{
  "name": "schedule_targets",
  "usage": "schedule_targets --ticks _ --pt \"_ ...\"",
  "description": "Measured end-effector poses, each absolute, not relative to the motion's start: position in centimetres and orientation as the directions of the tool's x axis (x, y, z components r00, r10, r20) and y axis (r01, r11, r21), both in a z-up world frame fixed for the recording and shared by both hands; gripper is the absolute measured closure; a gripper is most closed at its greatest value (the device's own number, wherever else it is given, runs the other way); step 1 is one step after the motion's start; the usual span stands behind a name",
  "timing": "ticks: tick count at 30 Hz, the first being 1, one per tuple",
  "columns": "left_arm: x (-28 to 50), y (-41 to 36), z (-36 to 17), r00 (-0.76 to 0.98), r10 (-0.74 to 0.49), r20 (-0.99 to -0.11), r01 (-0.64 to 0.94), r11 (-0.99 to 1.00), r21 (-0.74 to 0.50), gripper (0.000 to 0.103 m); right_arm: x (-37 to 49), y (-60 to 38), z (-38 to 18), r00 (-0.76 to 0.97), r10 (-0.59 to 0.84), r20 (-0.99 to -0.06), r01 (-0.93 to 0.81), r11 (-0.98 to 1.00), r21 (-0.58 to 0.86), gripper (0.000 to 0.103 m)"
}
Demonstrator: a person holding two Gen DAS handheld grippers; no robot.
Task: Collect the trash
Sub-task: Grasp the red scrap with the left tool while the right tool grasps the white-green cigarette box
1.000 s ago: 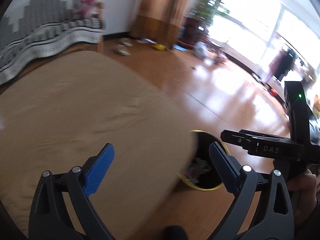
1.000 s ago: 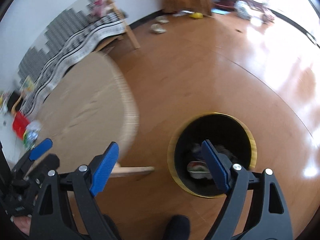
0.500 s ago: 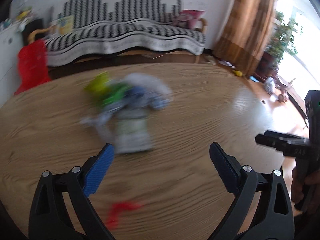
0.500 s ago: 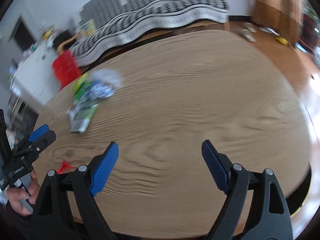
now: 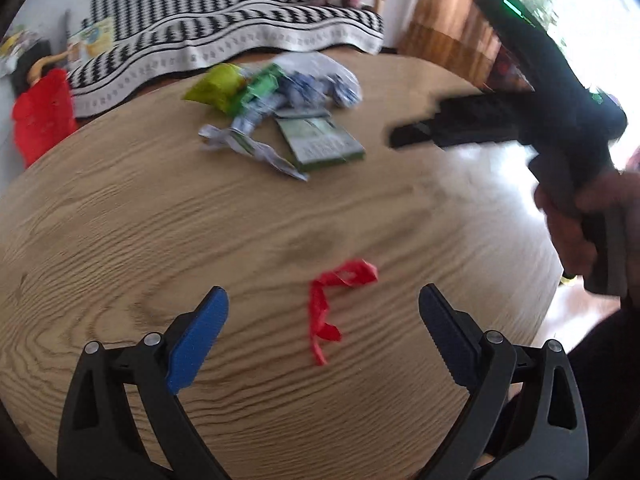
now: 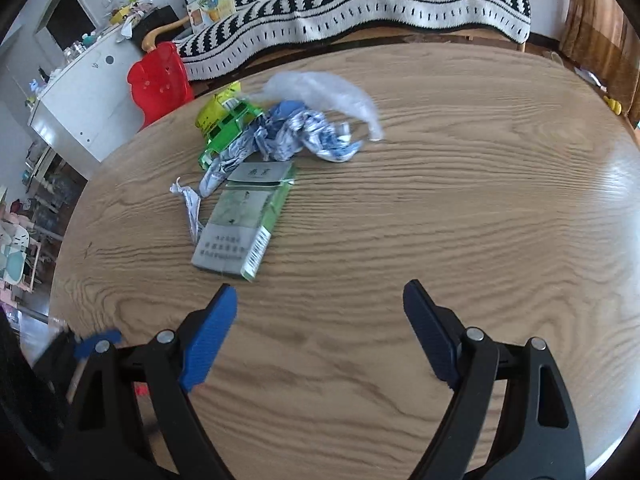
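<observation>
Nearest in the left wrist view, the left gripper [image 5: 323,320] hangs over the round wood-grain worktop [image 5: 120,216] with its blue-padded fingers [image 5: 198,342] spread wide and nothing between the pads; the twisted red strip of wrapper [image 5: 328,304] lies flat on the wood just ahead of them, in the gap between the two tips but touched by neither. In the right wrist view the right gripper [image 6: 320,312] likewise stands wide open and empty above bare wood, the flat grey-and-green cardboard packet [image 6: 240,224] lying just beyond its left-hand tip. Past the packet a crumpled white paper scrap [image 6: 190,204] lies beside it, and behind that the main heap of trash sits together: a crumpled blue-and-white printed wrapper [image 6: 296,136], a bright green foil box [image 6: 226,132], a yellow-green bag [image 6: 218,106] and a clear plastic film [image 6: 324,90] draped over the top. From the left wrist view, a hand [image 5: 588,220] holds the black right gripper body over the worktop's right side. Farther back stand a red plastic chair [image 6: 160,80] and a sofa under a black-and-white striped throw [image 6: 360,4].
</observation>
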State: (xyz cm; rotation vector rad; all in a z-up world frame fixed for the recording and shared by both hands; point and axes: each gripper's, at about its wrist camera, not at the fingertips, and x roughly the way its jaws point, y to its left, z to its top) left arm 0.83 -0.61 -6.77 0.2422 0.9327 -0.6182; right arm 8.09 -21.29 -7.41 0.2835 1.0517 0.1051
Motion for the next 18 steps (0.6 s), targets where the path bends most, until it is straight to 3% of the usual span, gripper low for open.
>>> schedule_targets --ticks 4,7,10,12,18 --pt "0.9 -0.7 -7.8 0.443 -0.372 -0.816 0.609 0.792 -0.031 0.011 9.8 -19.2 -7.6 0.491 0.229 -0.840 0.029 0.960 0.279 0.021" --pt "1.3 -0.4 -8.4 0.452 -0.368 -0.813 0.594 0.803 -0.033 0.025 10.8 -17.7 -7.4 0.497 0.222 -0.839 0.021 0.963 0.268 0.021" --pt "0.8 -0.9 -8.2 0.486 -0.347 -0.802 0.610 0.792 0.027 0.056 12.0 -16.6 -7.6 0.502 0.206 -0.840 0.036 0.965 0.258 0.021" --pt "0.8 -1.0 -8.1 0.480 -0.354 -0.802 0.616 0.787 0.022 0.094 12.9 -16.0 -7.9 0.502 0.196 -0.842 0.048 0.966 0.253 0.021" --pt "1.6 0.8 -7.6 0.484 -0.357 -0.799 0.562 0.827 -0.030 0.095 15.2 -14.6 -8.7 0.507 0.147 -0.849 0.075 0.974 0.214 0.021"
